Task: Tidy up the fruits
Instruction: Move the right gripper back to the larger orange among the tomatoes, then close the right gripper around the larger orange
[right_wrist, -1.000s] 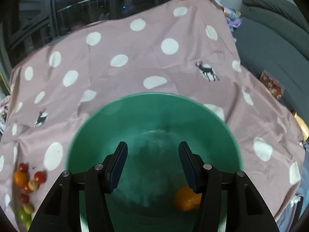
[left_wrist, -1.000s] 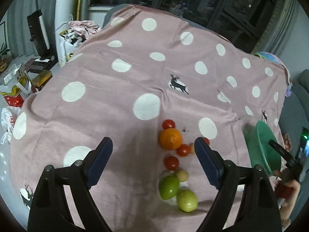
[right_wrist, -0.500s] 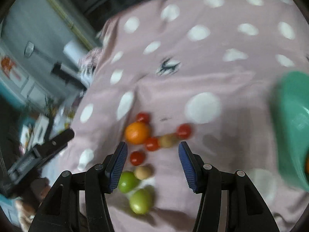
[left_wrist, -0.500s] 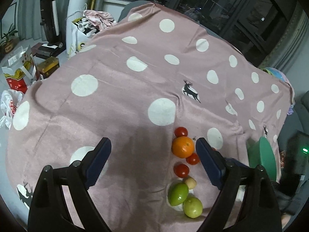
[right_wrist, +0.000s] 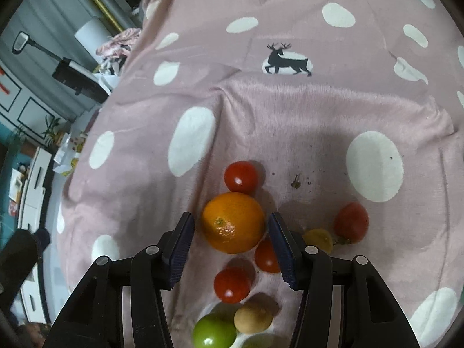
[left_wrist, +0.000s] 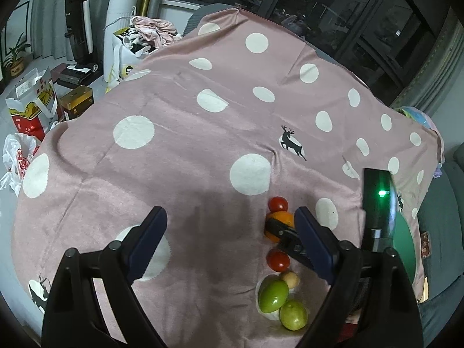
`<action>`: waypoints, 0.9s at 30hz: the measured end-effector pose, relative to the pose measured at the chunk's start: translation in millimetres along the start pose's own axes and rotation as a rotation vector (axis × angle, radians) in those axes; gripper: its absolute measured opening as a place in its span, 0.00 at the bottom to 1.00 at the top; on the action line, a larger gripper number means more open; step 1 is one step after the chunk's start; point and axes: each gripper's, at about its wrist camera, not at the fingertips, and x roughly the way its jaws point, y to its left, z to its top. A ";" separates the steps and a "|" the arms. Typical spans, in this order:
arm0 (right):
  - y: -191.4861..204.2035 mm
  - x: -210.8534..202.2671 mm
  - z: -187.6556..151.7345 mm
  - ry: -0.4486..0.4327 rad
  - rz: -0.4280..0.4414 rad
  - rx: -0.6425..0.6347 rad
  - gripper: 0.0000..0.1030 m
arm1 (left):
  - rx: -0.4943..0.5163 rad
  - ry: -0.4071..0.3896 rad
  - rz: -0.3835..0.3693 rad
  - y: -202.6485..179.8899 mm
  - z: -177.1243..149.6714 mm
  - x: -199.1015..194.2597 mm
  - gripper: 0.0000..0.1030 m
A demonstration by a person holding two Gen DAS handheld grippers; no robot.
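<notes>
An orange (right_wrist: 233,222) lies on the pink dotted cloth among several red tomatoes (right_wrist: 241,177), a small tan fruit (right_wrist: 253,317) and green fruits (right_wrist: 214,334). My right gripper (right_wrist: 230,242) is open, its jaws either side of the orange, not touching it. In the left wrist view my left gripper (left_wrist: 230,239) is open and empty above the cloth, left of the fruit; the orange (left_wrist: 277,220) sits partly behind the right gripper's finger there. Two green fruits (left_wrist: 273,295) lie nearest. The green bowl (left_wrist: 406,243) shows at the right edge.
The pink cloth (left_wrist: 179,156) covers the whole table and drops off at its edges. Bags and boxes (left_wrist: 32,110) stand on the floor at the left. A grey sofa (left_wrist: 446,232) is at the right.
My right gripper has swung from over the green bowl to the fruit cluster and come down around the orange. The left gripper has drifted slightly left and stayed open.
</notes>
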 end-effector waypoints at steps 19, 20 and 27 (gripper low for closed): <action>-81.4 -75.8 -55.9 -0.046 0.005 0.106 0.47 | 0.167 0.055 -0.050 -63.2 -33.0 19.2 0.87; -84.8 -74.1 -58.8 -0.041 0.001 0.108 0.47 | 0.177 0.058 -0.049 -66.8 -35.2 20.2 0.87; -98.4 -55.6 -60.8 0.014 0.015 0.161 0.47 | 0.228 0.099 -0.047 -81.9 -50.1 32.3 0.86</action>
